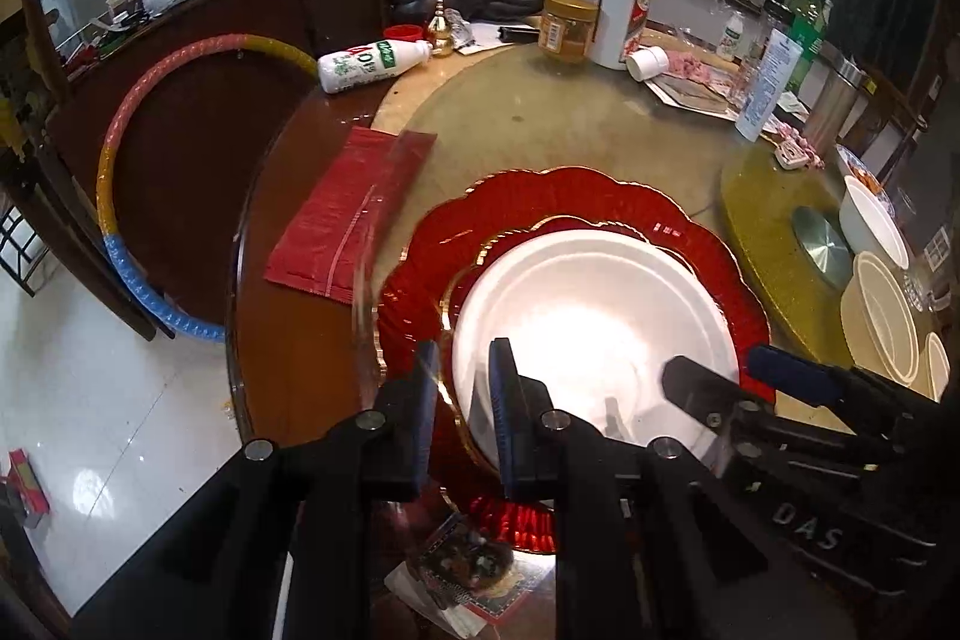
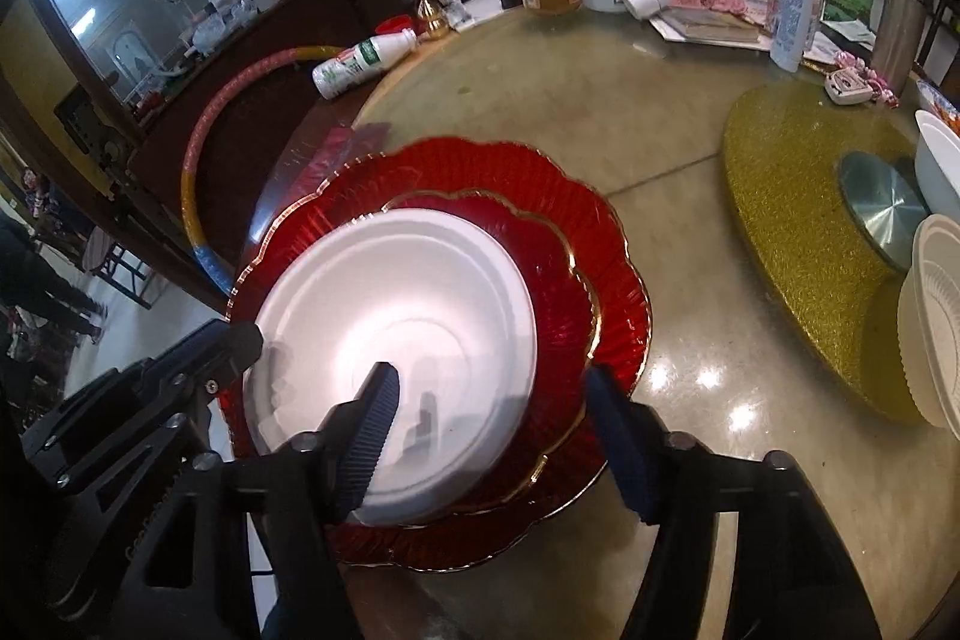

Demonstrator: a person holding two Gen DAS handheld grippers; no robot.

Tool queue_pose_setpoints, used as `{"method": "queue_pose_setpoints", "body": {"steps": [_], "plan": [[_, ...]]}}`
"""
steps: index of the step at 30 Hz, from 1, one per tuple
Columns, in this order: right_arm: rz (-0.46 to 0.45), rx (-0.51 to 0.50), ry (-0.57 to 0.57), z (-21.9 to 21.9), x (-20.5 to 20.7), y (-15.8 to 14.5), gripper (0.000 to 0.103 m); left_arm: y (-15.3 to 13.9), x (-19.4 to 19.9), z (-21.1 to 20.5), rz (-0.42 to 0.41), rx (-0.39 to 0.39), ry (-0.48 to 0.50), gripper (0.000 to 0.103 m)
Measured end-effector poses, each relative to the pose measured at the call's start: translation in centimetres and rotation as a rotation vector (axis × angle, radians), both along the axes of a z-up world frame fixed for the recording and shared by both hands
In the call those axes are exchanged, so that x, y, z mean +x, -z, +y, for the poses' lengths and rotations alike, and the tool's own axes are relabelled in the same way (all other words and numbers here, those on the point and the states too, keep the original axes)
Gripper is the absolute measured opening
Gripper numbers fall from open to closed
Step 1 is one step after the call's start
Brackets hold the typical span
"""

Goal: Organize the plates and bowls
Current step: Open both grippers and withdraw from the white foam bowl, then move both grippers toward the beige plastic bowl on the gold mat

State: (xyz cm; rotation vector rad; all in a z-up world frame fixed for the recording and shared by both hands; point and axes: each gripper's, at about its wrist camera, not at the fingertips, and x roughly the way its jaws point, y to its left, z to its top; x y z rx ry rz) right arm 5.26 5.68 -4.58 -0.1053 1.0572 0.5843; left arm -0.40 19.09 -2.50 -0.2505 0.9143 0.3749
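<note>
Round table (image 1: 576, 112) with a pale glass top carries the work area; a dark wooden sideboard and a window stand behind it. At far left a multicoloured hoop (image 1: 120, 196) leans by the table edge, with a red packet (image 1: 354, 208) lying flat beside it and a white bottle (image 1: 372, 61) on its side further back. Centre: a large red scalloped plate (image 1: 600, 202) holds a smaller red gold-rimmed plate (image 2: 558, 256), and a white plate (image 1: 594, 316) sits on top. The left gripper (image 1: 462, 400) has its jaws narrowly parted astride the near left rim of the stack; whether the pads press cannot be told. The right gripper (image 2: 492, 436) stands wide open over the white plate's near right edge, its pads clear of the rim. At right, white bowls (image 2: 936, 328) stand beside a gold glitter turntable (image 2: 792, 220).
</note>
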Motion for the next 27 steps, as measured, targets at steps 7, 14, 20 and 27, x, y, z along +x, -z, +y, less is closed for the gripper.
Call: {"method": "queue_pose_setpoints", "body": {"steps": [7,14,20,27], "plan": [[-0.034,0.077,0.039,-1.6,-0.5,-1.5,0.077,-1.9,-1.8,0.8,-0.081,-0.008,-0.053,0.059],[-0.113,0.239,0.073,-5.0,-1.9,-4.0,0.097,-3.7,-3.3,-0.1,-0.163,0.015,-0.063,0.077],[-0.205,0.35,0.184,-10.3,-2.5,-4.8,0.101,-4.8,-3.9,-2.2,-0.224,0.044,-0.022,0.078],[-0.233,0.421,0.352,-17.6,-1.8,-4.2,0.102,-5.4,-3.2,-5.7,-0.263,0.065,0.058,0.079]]}}
